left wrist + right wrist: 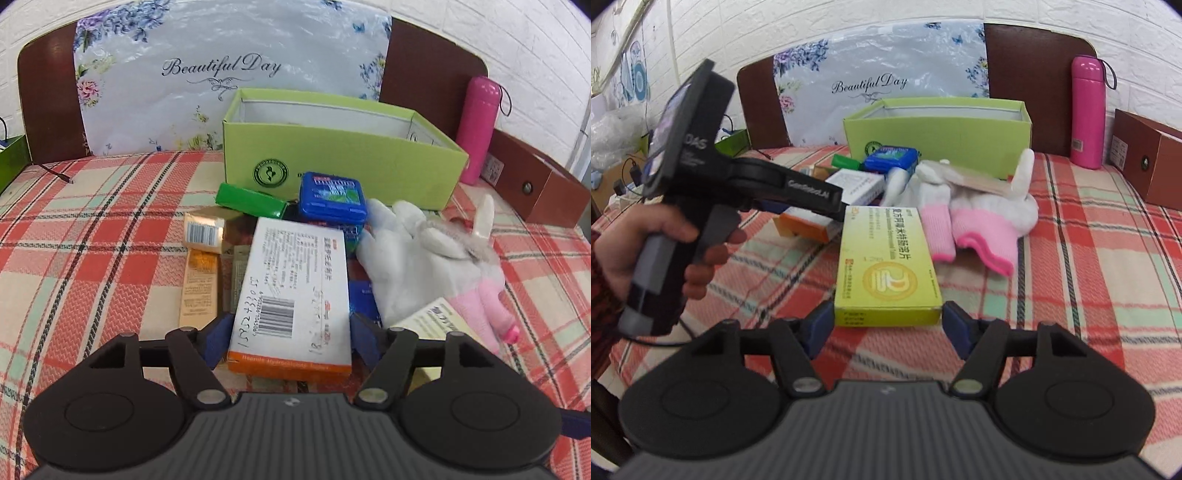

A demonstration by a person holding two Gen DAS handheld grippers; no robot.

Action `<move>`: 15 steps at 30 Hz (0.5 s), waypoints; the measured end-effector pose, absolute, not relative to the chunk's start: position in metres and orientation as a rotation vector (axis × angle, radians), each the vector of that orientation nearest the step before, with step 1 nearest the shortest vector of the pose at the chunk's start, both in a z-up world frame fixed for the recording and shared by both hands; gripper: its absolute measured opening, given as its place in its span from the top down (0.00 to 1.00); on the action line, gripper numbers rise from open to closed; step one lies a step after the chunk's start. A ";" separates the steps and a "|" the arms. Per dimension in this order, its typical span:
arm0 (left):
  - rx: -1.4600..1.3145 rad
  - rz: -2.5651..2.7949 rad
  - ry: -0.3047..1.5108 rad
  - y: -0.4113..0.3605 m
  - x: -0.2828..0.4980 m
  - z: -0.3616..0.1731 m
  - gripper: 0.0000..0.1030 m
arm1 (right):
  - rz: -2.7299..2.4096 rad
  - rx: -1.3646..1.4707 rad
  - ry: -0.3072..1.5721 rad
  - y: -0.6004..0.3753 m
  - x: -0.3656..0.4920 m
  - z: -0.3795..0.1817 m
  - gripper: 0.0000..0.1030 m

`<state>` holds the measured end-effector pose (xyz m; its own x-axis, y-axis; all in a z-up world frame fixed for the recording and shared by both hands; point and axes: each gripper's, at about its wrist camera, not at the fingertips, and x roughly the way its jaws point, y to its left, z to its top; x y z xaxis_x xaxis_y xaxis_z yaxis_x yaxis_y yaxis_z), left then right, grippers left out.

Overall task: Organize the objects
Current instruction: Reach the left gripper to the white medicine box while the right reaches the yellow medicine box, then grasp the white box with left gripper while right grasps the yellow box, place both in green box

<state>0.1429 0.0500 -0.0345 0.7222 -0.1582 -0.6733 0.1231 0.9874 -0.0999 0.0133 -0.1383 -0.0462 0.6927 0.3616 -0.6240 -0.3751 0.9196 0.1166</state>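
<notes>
A pile of small items lies on a plaid cloth before an open green box [343, 155]. My left gripper [290, 341] is open, its blue pads on either side of a white and orange medicine box [295, 295], near its sides. Beyond are a blue mint tin [332, 199], a green packet [251, 201], gold boxes [205, 232] and white and pink gloves [424, 258]. My right gripper [886, 330] is open around the near end of a yellow medicine box [888, 269]. The left gripper's body [746, 177] shows in the right wrist view, held by a hand.
A pink bottle [1087, 110] and a brown box [1148, 158] stand at the right. A floral "Beautiful Day" bag [221, 74] leans on the brown headboard behind the green box [938, 133]. A green bag [11, 155] is at the far left.
</notes>
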 end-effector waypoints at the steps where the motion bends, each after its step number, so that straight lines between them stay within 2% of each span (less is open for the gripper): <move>1: -0.052 -0.164 0.755 0.051 0.141 -0.037 0.32 | 0.422 -0.022 0.704 -0.140 0.010 -0.047 0.38; 5: -0.048 -0.199 0.787 0.054 0.117 -0.037 0.33 | 0.442 -0.039 0.719 -0.140 0.008 -0.050 0.36; 9: -0.037 -0.198 0.809 0.063 0.079 -0.040 0.32 | 0.449 -0.035 0.703 -0.135 0.017 -0.053 0.19; 14: -0.040 -0.133 0.802 0.068 0.066 -0.040 0.28 | 0.451 -0.077 0.684 -0.121 0.030 -0.063 0.19; 15: -0.039 -0.119 0.803 0.067 0.068 -0.040 0.27 | 0.443 -0.080 0.700 -0.122 0.032 -0.065 0.31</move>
<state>0.0682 0.0667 -0.0399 0.6883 -0.1209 -0.7153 0.0914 0.9926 -0.0798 0.0319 -0.1220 -0.0653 0.6765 0.3671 -0.6384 -0.4199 0.9045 0.0751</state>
